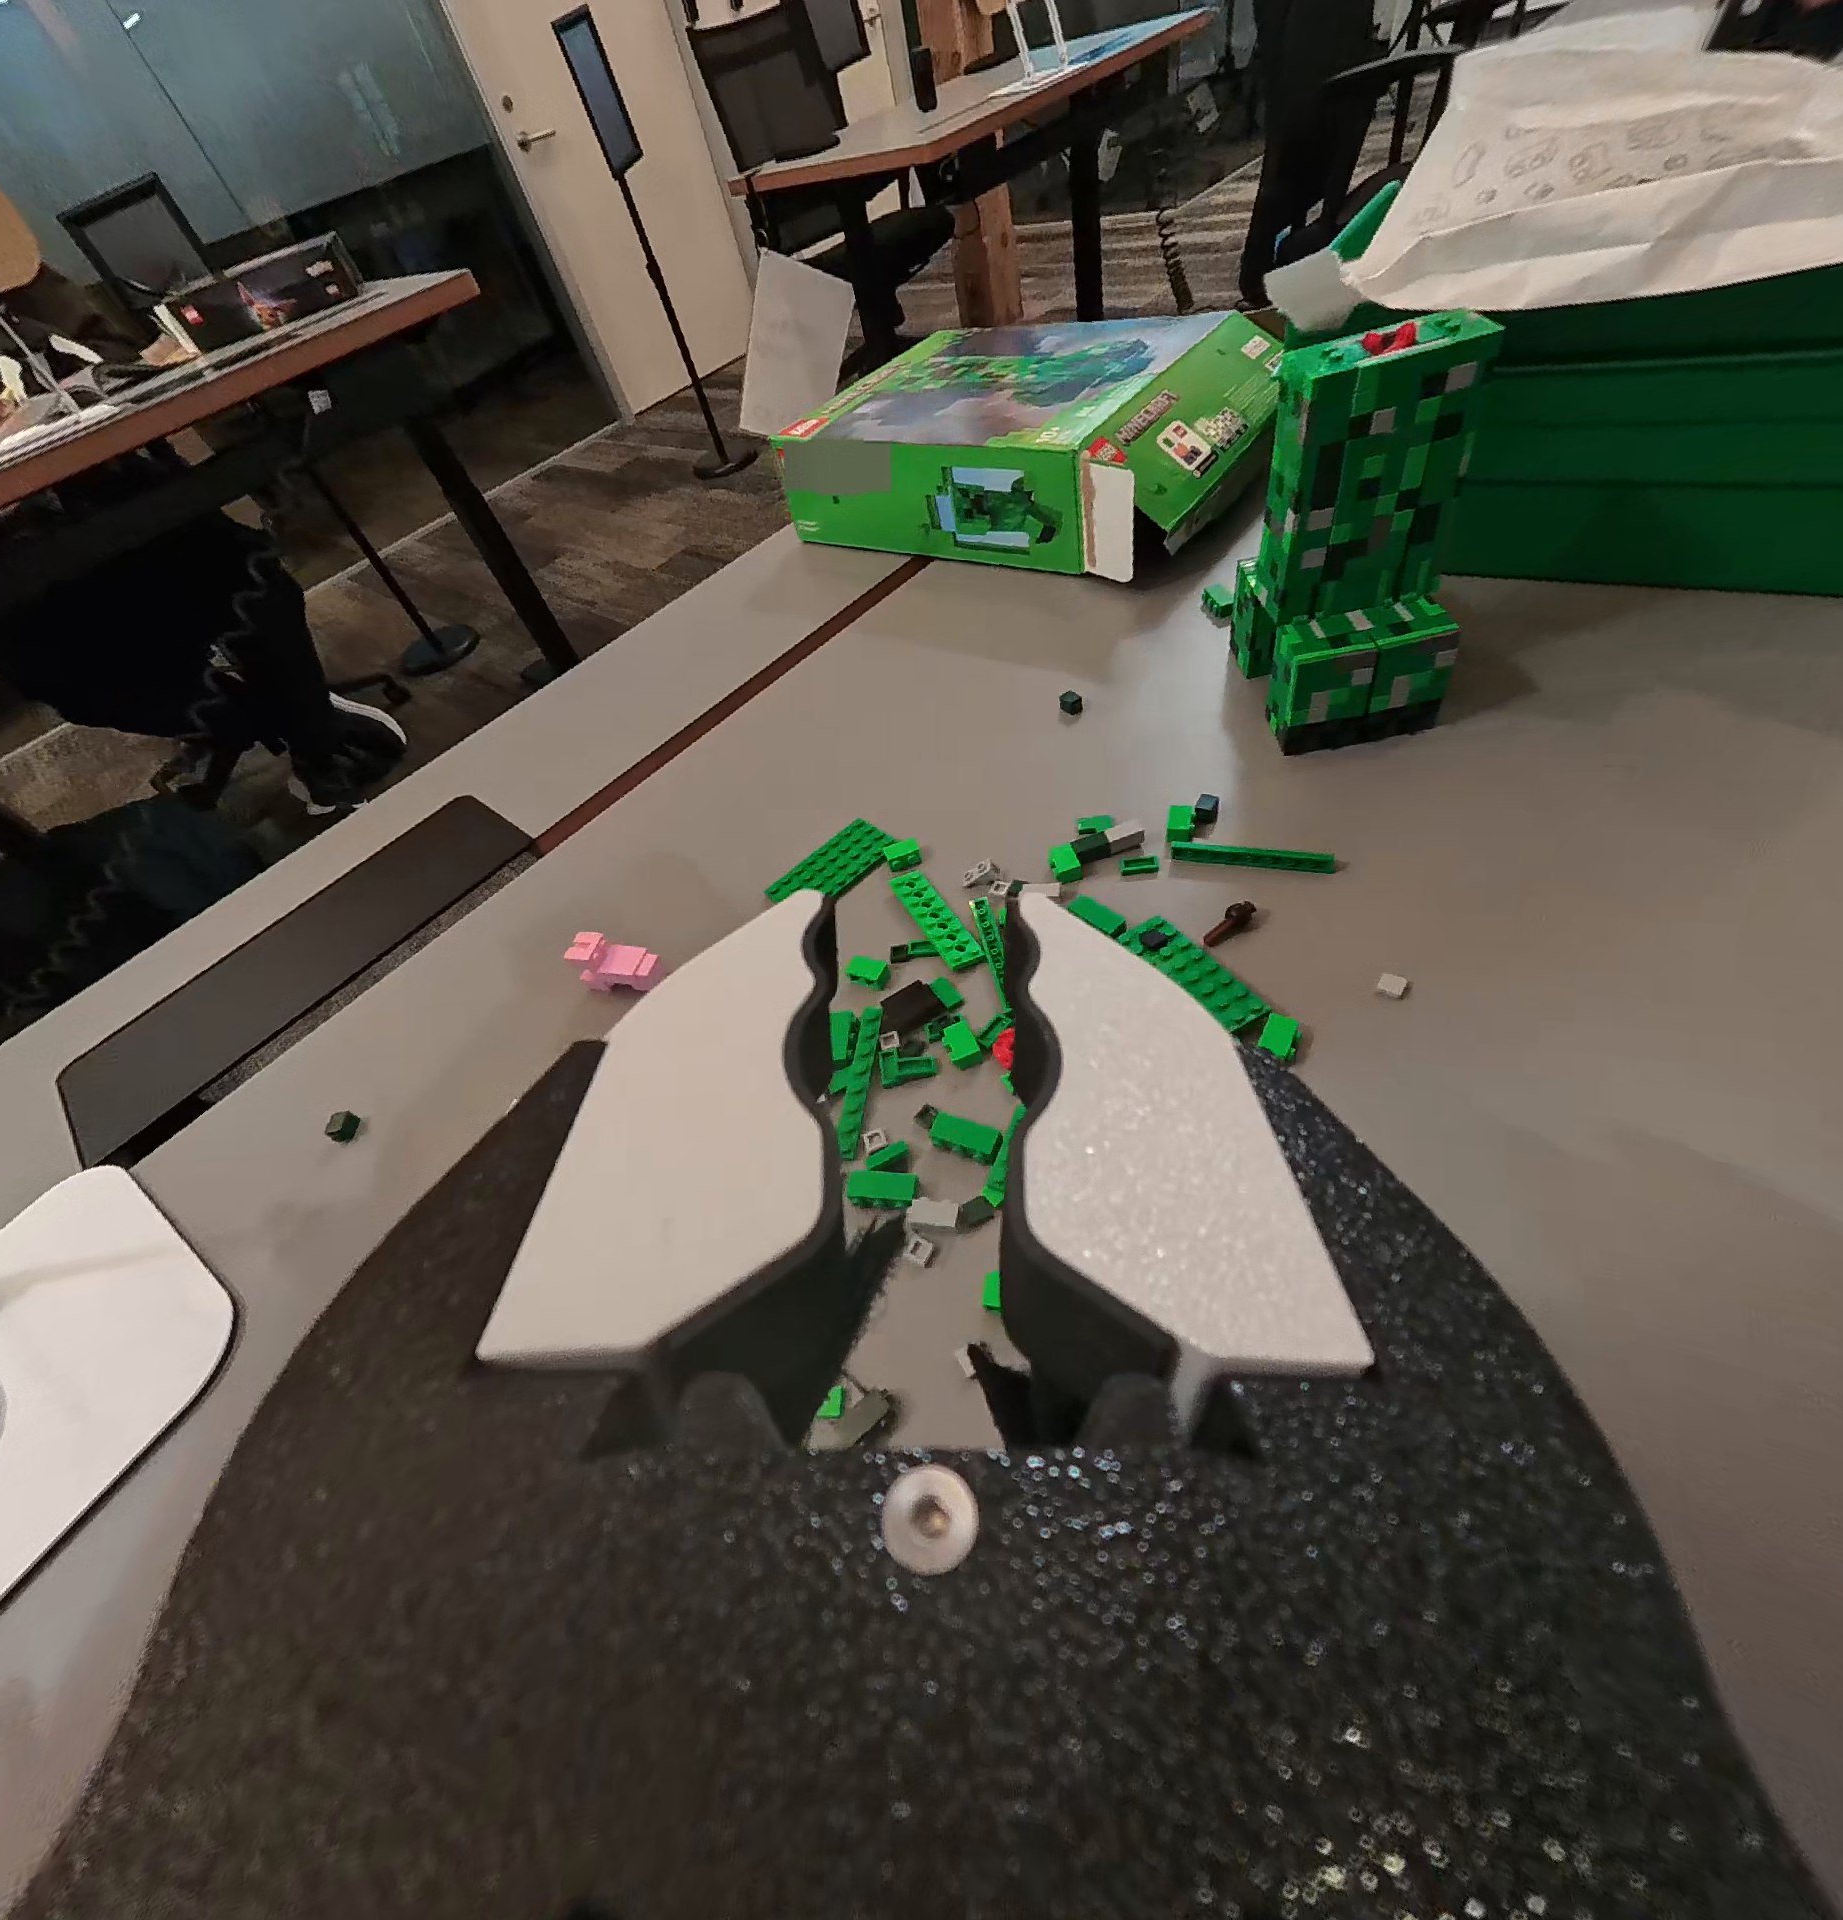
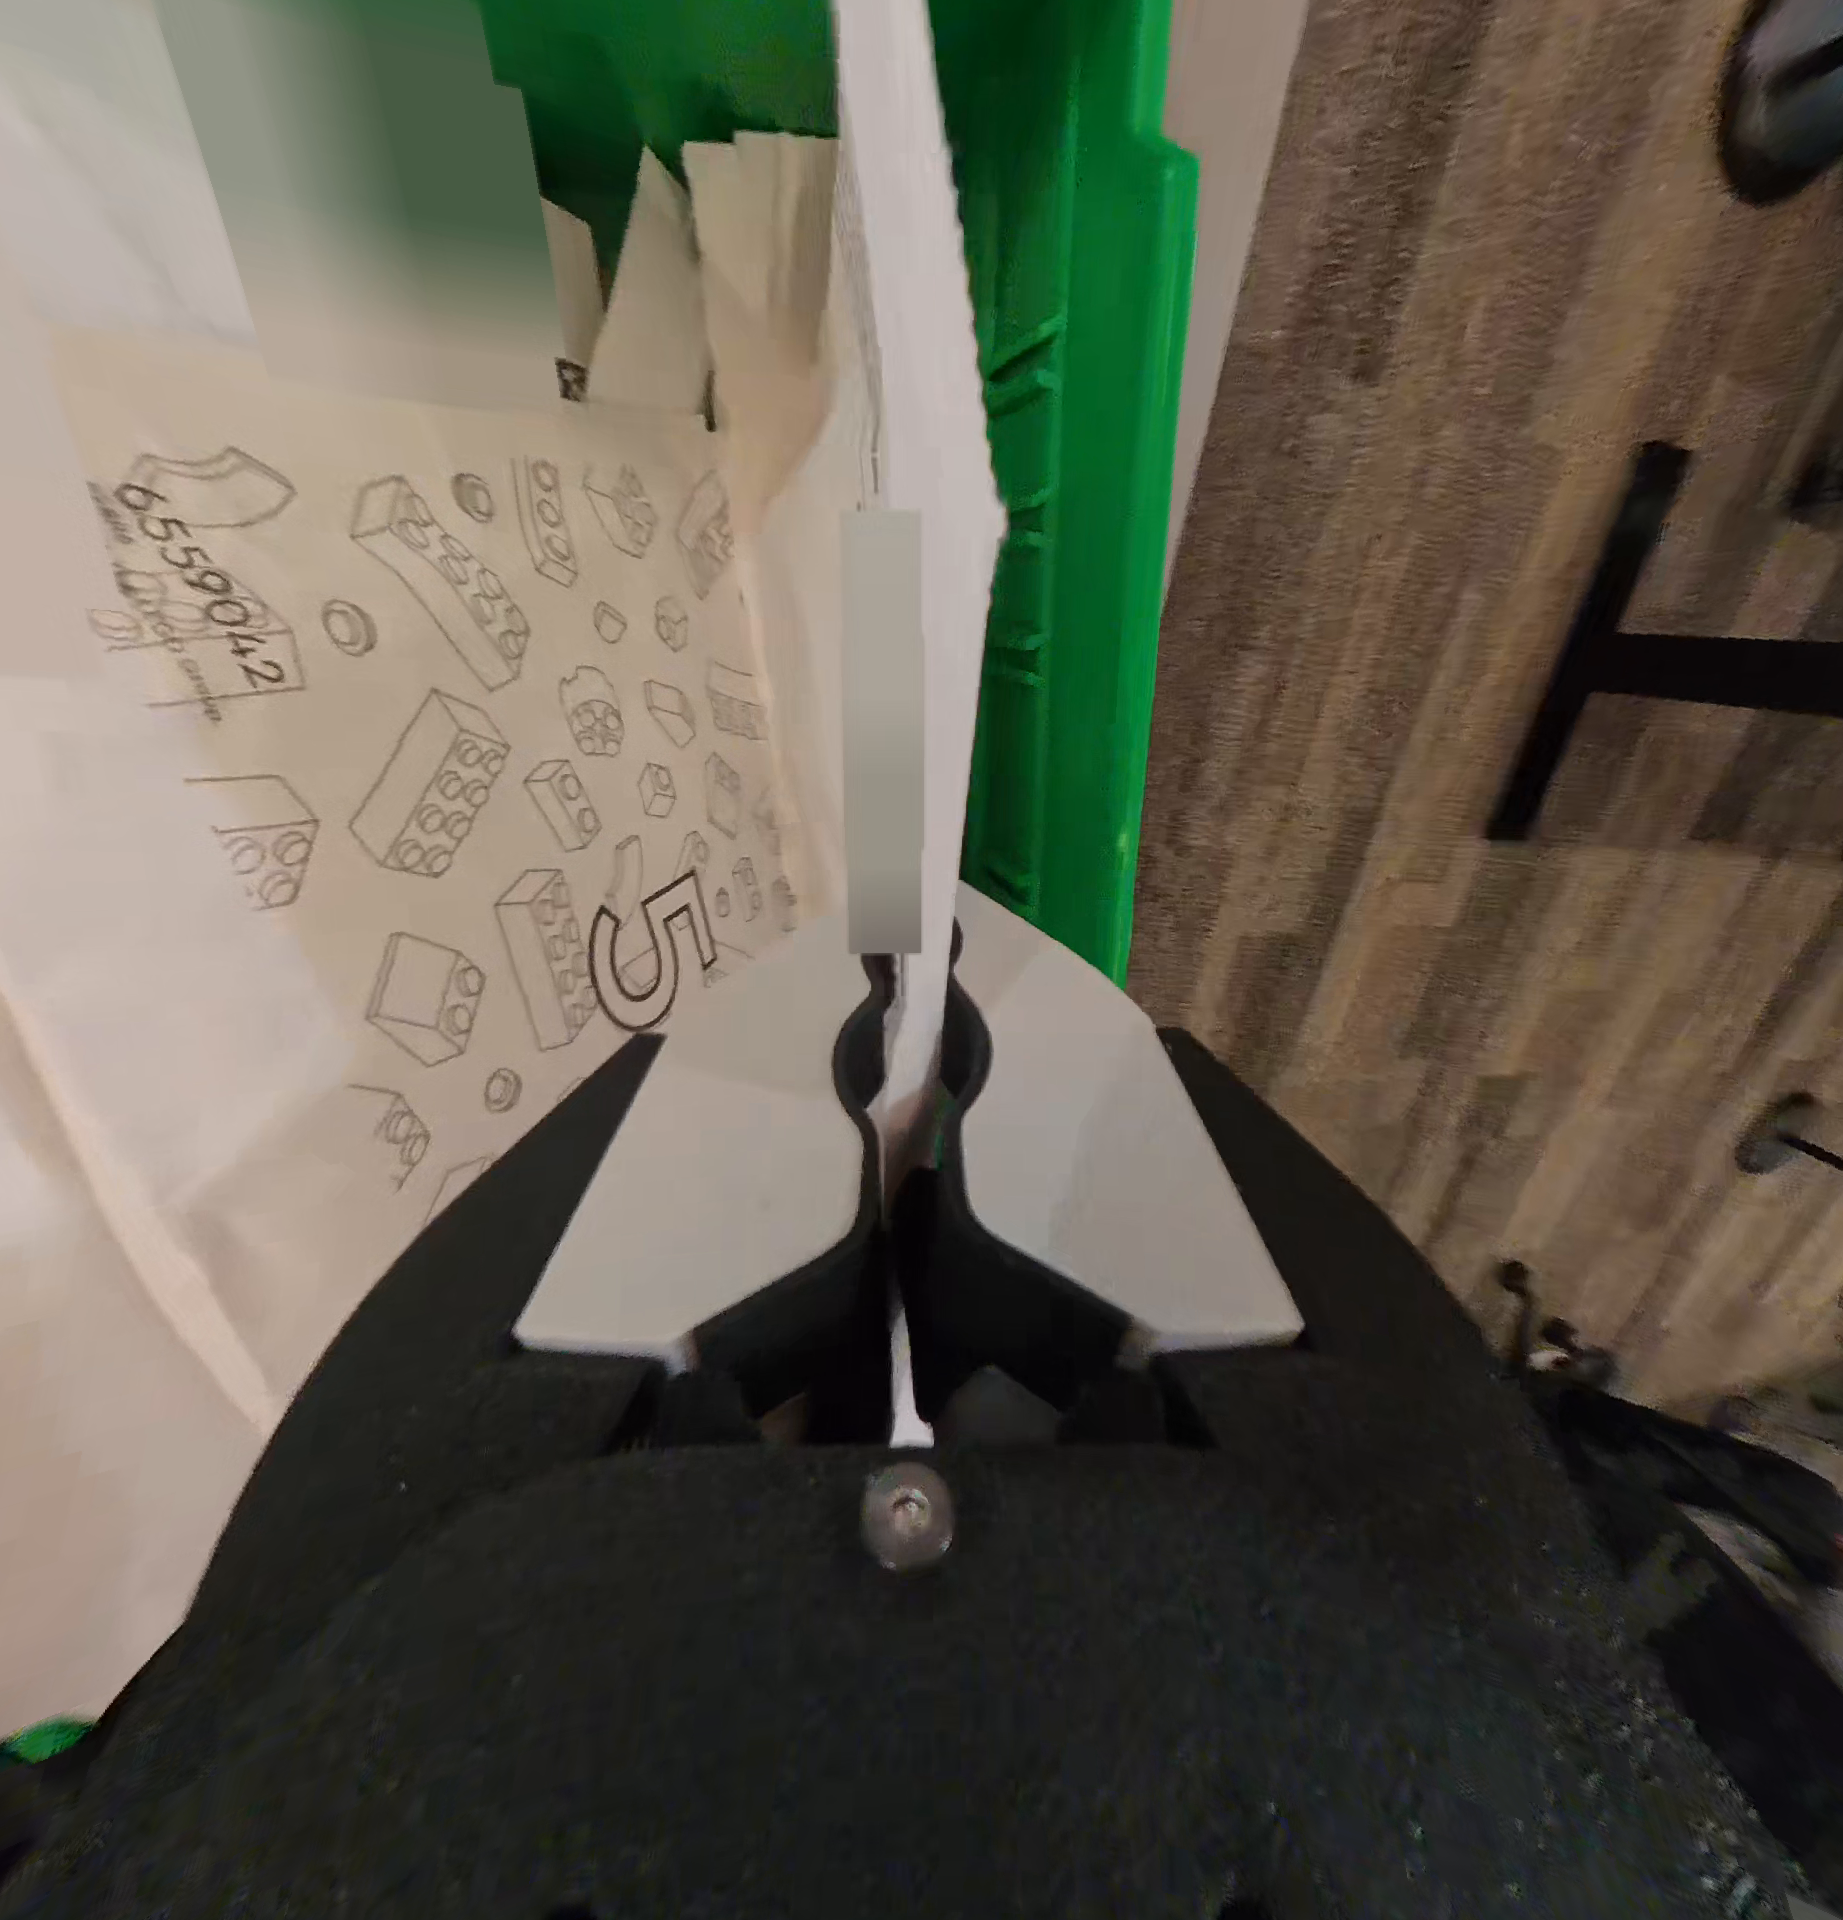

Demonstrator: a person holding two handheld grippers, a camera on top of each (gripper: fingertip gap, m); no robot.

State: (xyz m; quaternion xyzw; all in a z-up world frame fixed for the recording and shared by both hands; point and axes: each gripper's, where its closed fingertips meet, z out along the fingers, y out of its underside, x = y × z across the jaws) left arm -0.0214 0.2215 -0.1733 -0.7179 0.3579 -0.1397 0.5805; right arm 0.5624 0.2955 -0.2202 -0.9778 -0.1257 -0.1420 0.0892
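Note:
My left gripper (image 1: 922, 914) is open and empty, hovering above a scatter of small green, grey and black bricks (image 1: 927, 1049) on the grey table (image 1: 1519, 1143). A built green blocky figure (image 1: 1358, 530) stands at the far right of the table. My right gripper (image 2: 912, 966) is shut on the edge of a white paper bag (image 2: 429, 727) printed with brick drawings. The bag lies over a green plastic bin (image 2: 1073, 520). The same bag (image 1: 1623, 166) and bin (image 1: 1665, 457) show at the top right of the left wrist view.
A green toy box (image 1: 1010, 447) lies open on its side at the table's far edge. A small pink brick animal (image 1: 610, 961) sits left of the pile. A white pad (image 1: 55, 1371) lies at the near left. Other desks and chairs stand beyond. Wood-pattern floor (image 2: 1468, 623) lies beside the bin. There is about 60 centimetres between the tips of the two grippers. Both grippers' tips are roughly 30 centimetres from the built green blocky figure (image 1: 1358, 530).

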